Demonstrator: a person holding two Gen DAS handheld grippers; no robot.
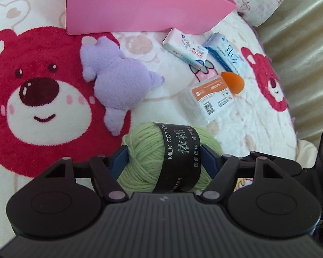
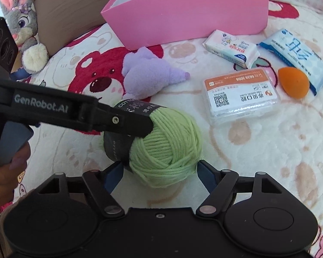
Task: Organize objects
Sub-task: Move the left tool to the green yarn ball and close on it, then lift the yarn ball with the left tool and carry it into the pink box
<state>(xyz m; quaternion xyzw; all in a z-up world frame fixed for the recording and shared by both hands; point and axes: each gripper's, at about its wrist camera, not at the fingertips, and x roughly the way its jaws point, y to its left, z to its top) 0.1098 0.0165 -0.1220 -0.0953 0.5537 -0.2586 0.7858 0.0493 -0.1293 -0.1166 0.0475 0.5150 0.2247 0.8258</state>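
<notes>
1. Left wrist view: left gripper (image 1: 164,150) clamped on the green yarn ball (image 1: 144,150), one blue pad against the bare yarn on the left, the other against the black paper band on the right.
2. Seen from the right wrist view as a black finger laid across the top of the ball, with a hand (image 2: 4,172) around its handle at the left edge.
3. Right gripper (image 2: 160,164) apart, with its two blue pads on either side of the near end of the same ball; no clear pressing on the yarn.
4. Yarn ball lying on its side on a fluffy white blanket (image 1: 43,146) with big red bear faces, in the front of both views.
5. Just behind the ball, a purple plush toy (image 1: 118,79), flat on the blanket, near the ball but apart from it.
6. To the right of the plush, a clear plastic box with an orange label (image 1: 208,96), and an orange sponge (image 1: 233,82) touching its far right corner.
7. Further back, two tissue packs side by side: a pale pink one (image 1: 186,49) and a blue one (image 1: 226,52).
8. Behind everything, an open pink box (image 1: 140,8), standing on the blanket, its inside hidden from here.
9. Far left in the right wrist view, a grey rabbit plush (image 2: 21,21) sitting upright at the edge of the blanket.
</notes>
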